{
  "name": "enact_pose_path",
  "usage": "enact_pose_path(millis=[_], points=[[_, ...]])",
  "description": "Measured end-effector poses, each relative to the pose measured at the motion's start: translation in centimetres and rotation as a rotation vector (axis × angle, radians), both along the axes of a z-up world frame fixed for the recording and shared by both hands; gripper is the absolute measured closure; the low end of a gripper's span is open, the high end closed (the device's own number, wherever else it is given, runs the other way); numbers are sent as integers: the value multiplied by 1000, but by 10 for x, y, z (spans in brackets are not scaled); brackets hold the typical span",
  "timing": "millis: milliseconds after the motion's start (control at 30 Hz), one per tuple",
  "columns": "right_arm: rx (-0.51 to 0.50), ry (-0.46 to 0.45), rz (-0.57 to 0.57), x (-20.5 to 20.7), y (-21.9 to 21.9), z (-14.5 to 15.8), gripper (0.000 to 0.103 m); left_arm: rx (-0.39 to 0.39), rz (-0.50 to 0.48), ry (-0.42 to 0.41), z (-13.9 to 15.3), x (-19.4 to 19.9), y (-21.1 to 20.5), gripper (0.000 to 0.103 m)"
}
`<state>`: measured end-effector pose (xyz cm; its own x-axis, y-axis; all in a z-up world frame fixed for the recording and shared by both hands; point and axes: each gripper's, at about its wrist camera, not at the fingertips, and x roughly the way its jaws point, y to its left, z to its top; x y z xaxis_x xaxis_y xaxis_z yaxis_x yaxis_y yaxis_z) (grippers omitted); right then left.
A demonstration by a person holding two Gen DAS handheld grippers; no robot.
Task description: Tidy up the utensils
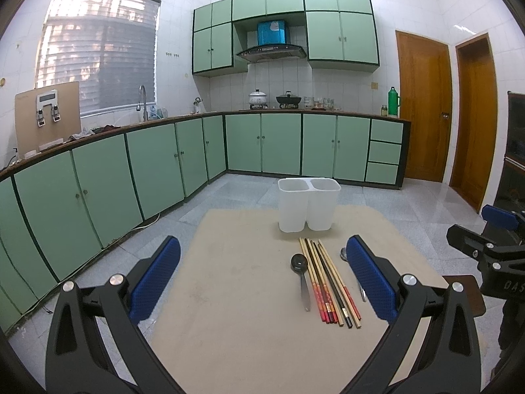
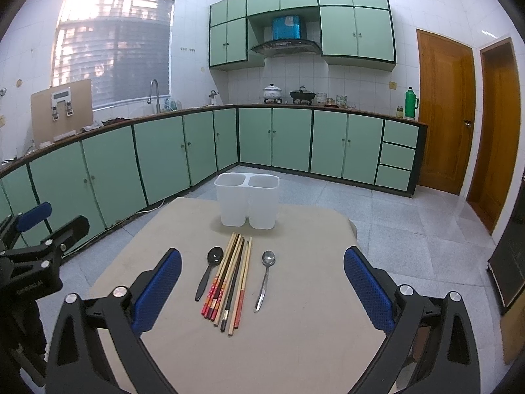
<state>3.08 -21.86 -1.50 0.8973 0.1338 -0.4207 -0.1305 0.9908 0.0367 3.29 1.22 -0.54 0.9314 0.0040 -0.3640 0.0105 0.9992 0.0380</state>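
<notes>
Opening stage of the sort, seen from both wrist cameras. My left gripper (image 1: 262, 279) and right gripper (image 2: 262, 282) both hover above the beige table (image 2: 295, 344) with jaws spread wide and nothing between the blue pads. Every utensil lies flat on the table: the black spoon (image 2: 210, 271) to the left, the bundle of chopsticks (image 2: 231, 279) in the middle with its red-decorated ends toward me, and the metal spoon (image 2: 265, 277) to the right, just beside the bundle but apart from it. The white two-compartment holder (image 2: 246, 201) stands upright at the far edge of the table, beyond the chopstick tips; both compartments look empty (their floors are hidden by the walls).

I judge that no piece has been placed yet, so the step in hand is the first pick. The next move calls for lowering one gripper over a single item. The metal spoon sits nearest my right gripper's centre line, and I would close on its handle, since a flat, thin piece may slip.
</notes>
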Motion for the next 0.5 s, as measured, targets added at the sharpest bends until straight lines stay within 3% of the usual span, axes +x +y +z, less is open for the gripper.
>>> enact_pose_path(millis=[200, 500], points=[[18, 72, 0, 44, -4, -17, 7, 15, 28, 64, -18, 47, 10, 5], [80, 316, 6, 164, -13, -93, 25, 34, 86, 237, -76, 140, 31, 5]])
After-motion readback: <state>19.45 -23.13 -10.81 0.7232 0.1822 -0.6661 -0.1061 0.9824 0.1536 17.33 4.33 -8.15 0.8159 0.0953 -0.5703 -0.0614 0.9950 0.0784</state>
